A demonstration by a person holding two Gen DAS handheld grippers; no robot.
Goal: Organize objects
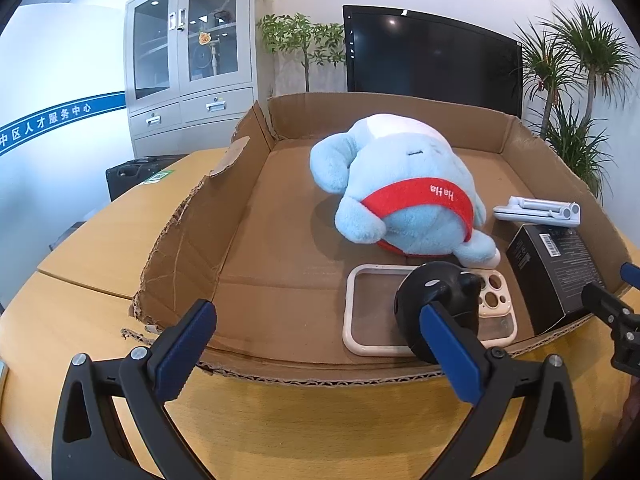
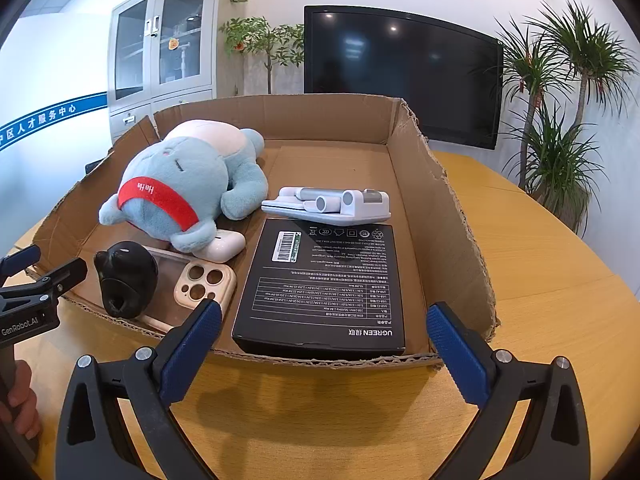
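A shallow cardboard tray with torn walls is seen on a wooden table, filling the middle of both views. Inside it, a light-blue plush toy with a red band marked "Ha Ha" is laid on its side at centre left of the right wrist view. A white earbud case is tucked just under the plush's lower edge. A white folding phone stand is placed just right of the plush, and a black UGREEN box is laid flat below it, at the tray's near edge. In the lower left, a beige-rimmed clear phone case is seen with a black rounded object resting on it.

The left gripper is held wide open at the bottom of the left wrist view, empty, before the tray's near edge. The right gripper is likewise spread open and empty, its blue pads framing the box.
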